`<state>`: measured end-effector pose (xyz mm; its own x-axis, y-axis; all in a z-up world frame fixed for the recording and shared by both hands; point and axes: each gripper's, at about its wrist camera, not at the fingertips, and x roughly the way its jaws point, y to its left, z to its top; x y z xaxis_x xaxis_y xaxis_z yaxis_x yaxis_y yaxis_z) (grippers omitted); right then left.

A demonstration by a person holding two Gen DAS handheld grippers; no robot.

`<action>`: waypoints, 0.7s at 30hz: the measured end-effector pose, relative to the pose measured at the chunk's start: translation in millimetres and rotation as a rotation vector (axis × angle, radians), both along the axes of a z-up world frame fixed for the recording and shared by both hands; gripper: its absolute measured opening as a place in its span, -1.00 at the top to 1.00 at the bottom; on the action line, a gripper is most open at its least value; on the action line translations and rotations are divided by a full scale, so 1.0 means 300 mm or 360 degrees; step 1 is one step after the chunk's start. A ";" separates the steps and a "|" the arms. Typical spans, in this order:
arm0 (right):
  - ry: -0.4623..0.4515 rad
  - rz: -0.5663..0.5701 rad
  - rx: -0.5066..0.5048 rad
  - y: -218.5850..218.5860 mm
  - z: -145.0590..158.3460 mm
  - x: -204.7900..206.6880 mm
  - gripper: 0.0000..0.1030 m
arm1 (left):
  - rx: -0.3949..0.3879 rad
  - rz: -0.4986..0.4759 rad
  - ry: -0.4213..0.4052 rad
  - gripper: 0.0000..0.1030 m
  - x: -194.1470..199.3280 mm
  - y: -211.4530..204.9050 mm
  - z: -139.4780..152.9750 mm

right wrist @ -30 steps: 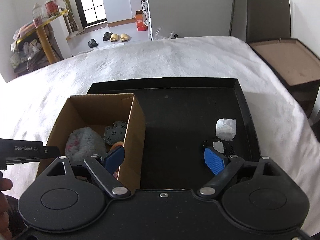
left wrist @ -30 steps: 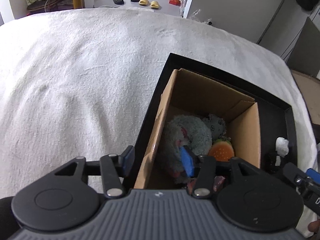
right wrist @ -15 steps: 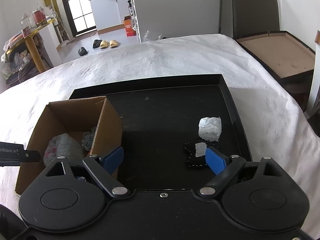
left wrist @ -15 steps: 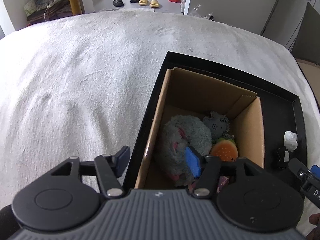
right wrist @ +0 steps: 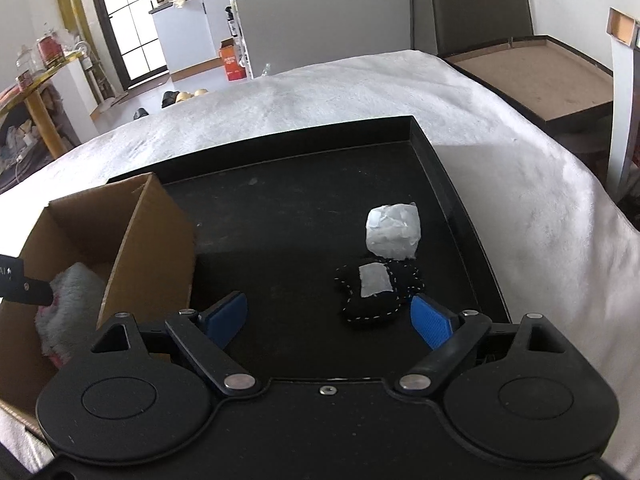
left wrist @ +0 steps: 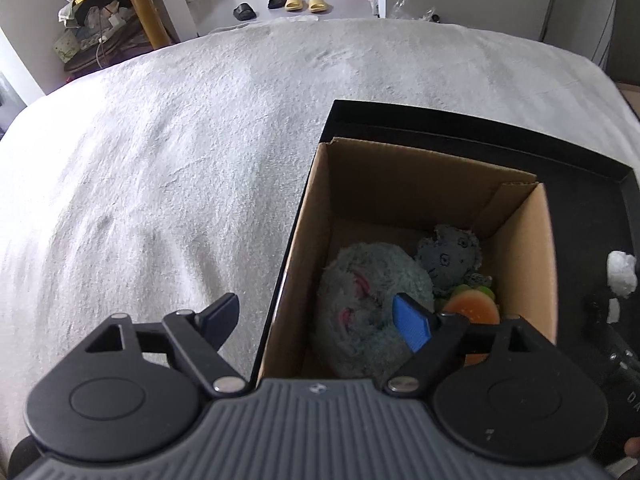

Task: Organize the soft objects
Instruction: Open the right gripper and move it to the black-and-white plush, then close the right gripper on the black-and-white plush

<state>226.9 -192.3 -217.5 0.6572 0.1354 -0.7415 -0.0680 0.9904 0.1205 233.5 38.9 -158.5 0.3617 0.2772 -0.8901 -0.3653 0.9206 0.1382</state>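
A cardboard box (left wrist: 516, 240) stands in the left part of a black tray (right wrist: 440, 184). Inside lie a fluffy grey-green plush (left wrist: 360, 292), a grey knitted doll (left wrist: 448, 256) and an orange plush (left wrist: 474, 310). My left gripper (left wrist: 316, 316) hovers over the box's left wall with its jaws opening; nothing is pressed between them. On the tray floor sit a white crumpled lump (right wrist: 394, 236) and a black stitched plush (right wrist: 378, 296) with a white patch. My right gripper (right wrist: 328, 318) is open, low over the tray, and the black plush lies just ahead of its right pad (right wrist: 430, 320).
The tray rests on a white fluffy cloth (left wrist: 160, 160) that covers the whole surface. A brown board (right wrist: 552, 68) and a dark chair stand beyond the right edge. Slippers (left wrist: 298, 2) and a yellow-legged table (left wrist: 140, 12) are on the floor behind.
The left jaws have spread wider over the box's left wall. The right gripper has sunk and shifted right, so the black plush and white lump now sit closer to its fingers.
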 end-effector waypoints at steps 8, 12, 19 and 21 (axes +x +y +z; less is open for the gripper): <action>0.0038 -0.0042 -0.0038 -0.007 -0.062 0.059 -0.68 | 0.0014 0.0031 0.0040 -0.63 0.044 0.007 -0.045; 0.0062 -0.0070 -0.0050 -0.013 -0.092 0.089 -0.67 | 0.0043 0.0025 0.0032 -0.67 0.064 0.002 -0.045; 0.0121 -0.0090 -0.0054 -0.019 -0.148 0.128 -0.49 | 0.0074 0.0045 0.0031 -0.67 0.070 0.017 -0.033; 0.0133 -0.0096 -0.0055 -0.021 -0.158 0.136 -0.37 | 0.0080 0.0049 0.0034 -0.67 0.064 0.022 -0.030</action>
<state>267.6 -198.7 -264.9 0.5989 0.0709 -0.7977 0.0008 0.9960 0.0891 252.6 45.5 -167.4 0.3333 0.3323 -0.8823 -0.3898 0.9007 0.1919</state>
